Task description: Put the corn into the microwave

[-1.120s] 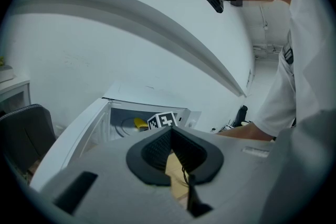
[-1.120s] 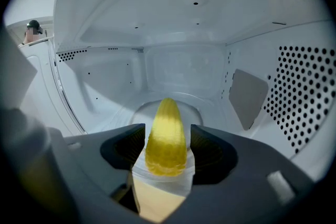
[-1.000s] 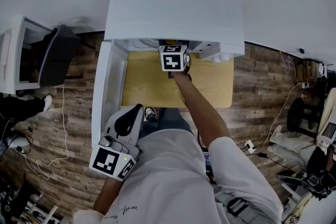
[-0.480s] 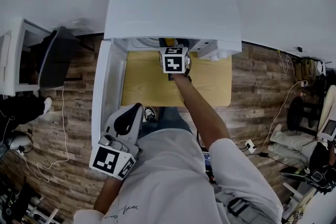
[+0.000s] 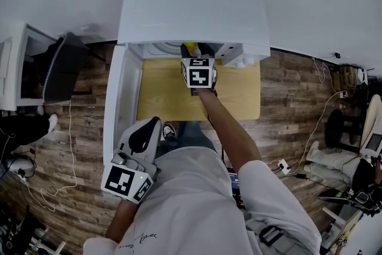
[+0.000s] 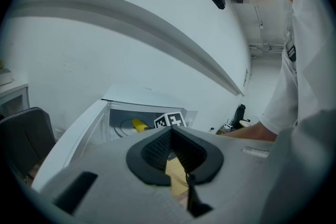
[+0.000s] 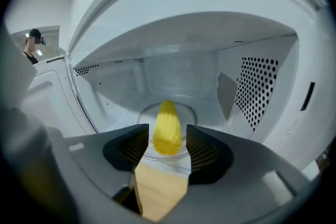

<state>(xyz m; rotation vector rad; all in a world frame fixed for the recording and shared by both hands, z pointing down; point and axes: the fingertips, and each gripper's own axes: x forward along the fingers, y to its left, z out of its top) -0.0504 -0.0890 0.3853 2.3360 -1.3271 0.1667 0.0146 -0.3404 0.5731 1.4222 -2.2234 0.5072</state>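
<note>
door point(image 5: 117, 104) of the microwave point(image 5: 191, 9) is swung open on the left. left tool point(image 6: 170, 134) is down by the person's left side near the door edge, well back from the cavity, jaws together with nothing between them. wooden worktop point(image 5: 161, 92) sits in front of the microwave opening. right tool point(image 7: 168, 139) is at the cavity mouth, arm stretched over the worktop. its jaws are apart and have just been closing. corn point(image 7: 167, 126) lies inside the microwave on the glass turntable point(image 7: 190, 113), lengthwise along the tool's line. it shows in the gap between the pads, but neither pad presses on it. perforated wall point(image 7: 257, 86) is on the cavity's right.
</note>
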